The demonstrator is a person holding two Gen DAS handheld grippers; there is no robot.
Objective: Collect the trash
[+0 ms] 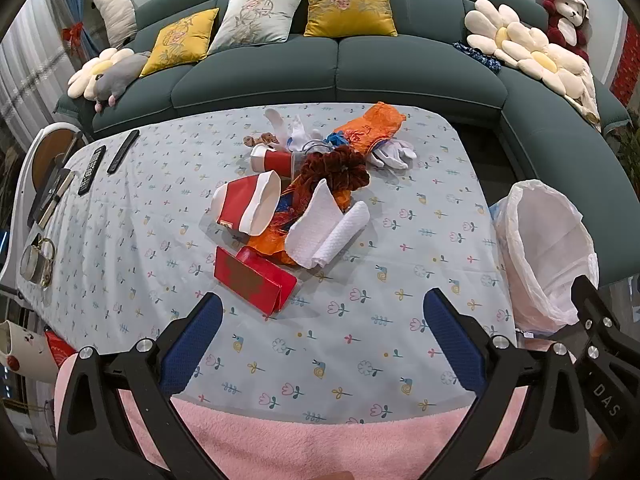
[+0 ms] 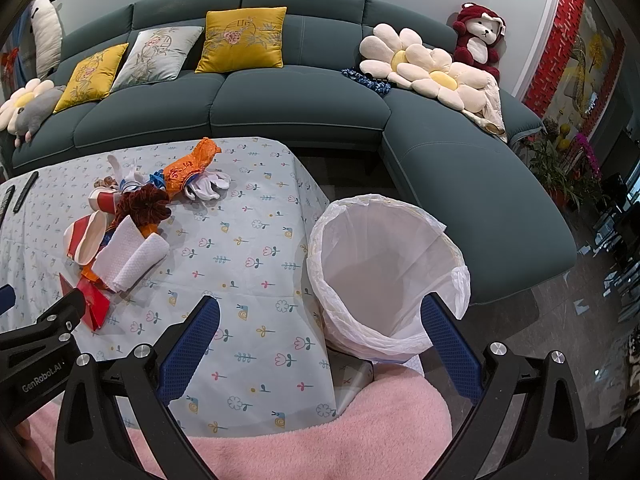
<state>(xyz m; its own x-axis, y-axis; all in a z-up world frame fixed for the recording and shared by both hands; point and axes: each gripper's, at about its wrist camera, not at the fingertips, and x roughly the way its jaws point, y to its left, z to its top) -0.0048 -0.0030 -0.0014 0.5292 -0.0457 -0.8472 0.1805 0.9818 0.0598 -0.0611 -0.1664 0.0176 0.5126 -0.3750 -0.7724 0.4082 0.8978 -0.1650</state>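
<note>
Beside the table (image 2: 256,264), upright, open-mouthed trash bin (image 2: 384,280)

White lettering "DAS" is printed on the right gripper (image 1: 600,364) — its black frame; "GenRobot.AI" is printed on the left gripper (image 2: 44,344) — also black.

The right gripper (image 2: 320,320) hangs with jaws wide apart and empty, over the counter's (image 2: 256,264) right edge. Just beside that edge stands the lined bin (image 2: 384,264). Cups, tissue (image 2: 132,258) and wrappers lie heaped toward the left.
</note>
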